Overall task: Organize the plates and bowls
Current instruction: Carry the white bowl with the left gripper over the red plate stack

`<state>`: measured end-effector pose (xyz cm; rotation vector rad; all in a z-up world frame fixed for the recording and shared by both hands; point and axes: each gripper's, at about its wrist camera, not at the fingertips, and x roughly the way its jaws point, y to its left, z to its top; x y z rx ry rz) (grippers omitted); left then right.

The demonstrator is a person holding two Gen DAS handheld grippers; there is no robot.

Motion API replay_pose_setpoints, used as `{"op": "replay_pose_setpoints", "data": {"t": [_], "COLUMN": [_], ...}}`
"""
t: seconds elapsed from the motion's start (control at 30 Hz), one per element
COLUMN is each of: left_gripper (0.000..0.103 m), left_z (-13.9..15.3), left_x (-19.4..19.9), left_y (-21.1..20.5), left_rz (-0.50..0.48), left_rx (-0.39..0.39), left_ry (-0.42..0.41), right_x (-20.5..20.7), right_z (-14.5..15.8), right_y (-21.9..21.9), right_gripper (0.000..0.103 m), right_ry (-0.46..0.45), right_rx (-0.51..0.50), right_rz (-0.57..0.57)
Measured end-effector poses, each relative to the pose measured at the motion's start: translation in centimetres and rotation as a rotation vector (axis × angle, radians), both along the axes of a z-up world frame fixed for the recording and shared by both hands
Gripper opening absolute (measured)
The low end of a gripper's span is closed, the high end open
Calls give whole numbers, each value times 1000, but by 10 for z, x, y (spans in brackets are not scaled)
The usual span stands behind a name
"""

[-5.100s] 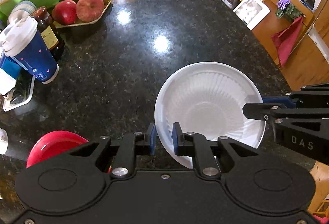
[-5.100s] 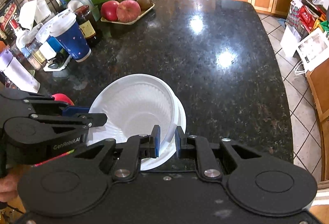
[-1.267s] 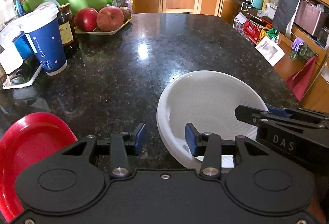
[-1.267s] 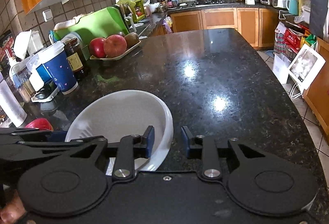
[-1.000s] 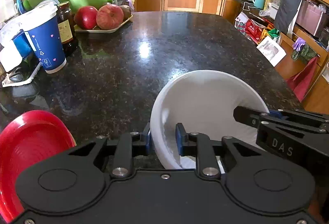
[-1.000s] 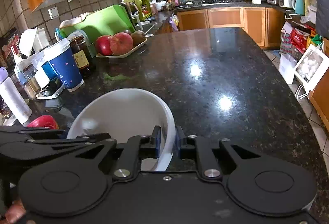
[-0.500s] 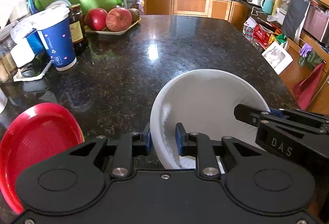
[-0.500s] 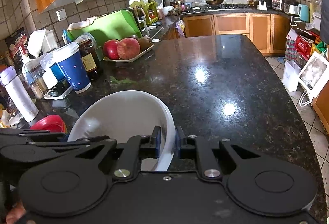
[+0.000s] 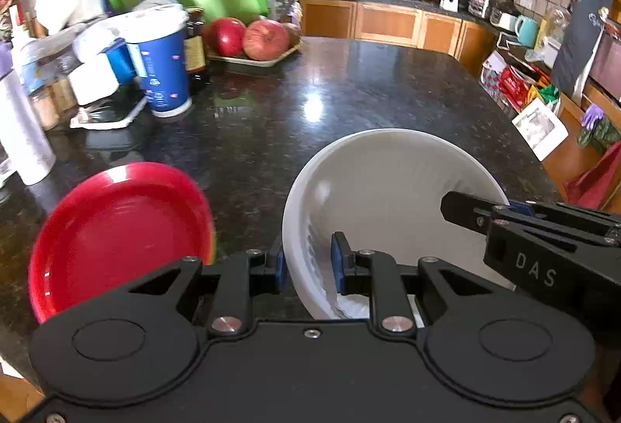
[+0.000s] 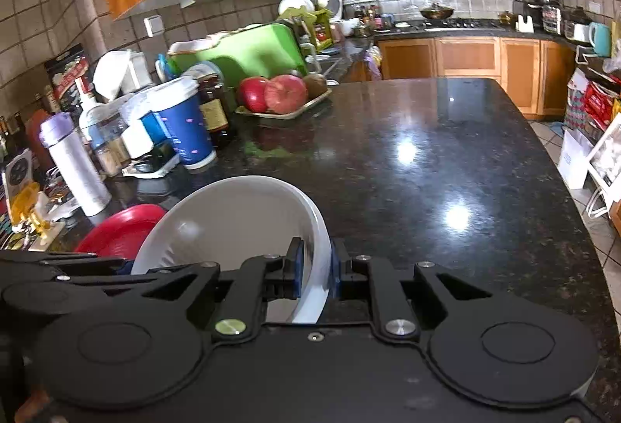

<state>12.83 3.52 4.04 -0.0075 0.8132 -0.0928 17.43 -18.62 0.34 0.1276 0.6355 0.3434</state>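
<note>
White bowl (image 9: 388, 190), thin, light and likely flexible, is held above the near counter (image 9: 349, 104), its rim pinched left by left gripper (image 9: 306, 262) and right by right gripper (image 10: 313, 269).

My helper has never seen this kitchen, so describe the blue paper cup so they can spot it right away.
Start at the black granite counter and look along its cluttered wall side, before the tray of apples. The blue paper cup stands upright there, just in front of a dark jar. It is the only tall blue cup with a white lid.
</note>
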Motion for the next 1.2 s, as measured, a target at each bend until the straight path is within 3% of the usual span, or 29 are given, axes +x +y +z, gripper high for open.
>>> {"op": "replay_pose_setpoints", "data": {"t": [0.5, 0.77, 1.2], "left_gripper": [30, 30, 29], "left_z": [30, 20, 1], "left_x": [-23, -13, 5], "left_y": [105, 144, 176], "left_rz": [72, 57, -20], "left_rx": [53, 49, -5], "left_ry": [-70, -14, 84], "right_x": [-19, -14, -7], "right_z": [33, 25, 9], "right_y": [112, 157, 184], "right_gripper": [16, 17, 17], "right_ry": [-68, -11, 89], "right_rx": [7, -13, -42], "right_rz": [116, 114, 35]}}
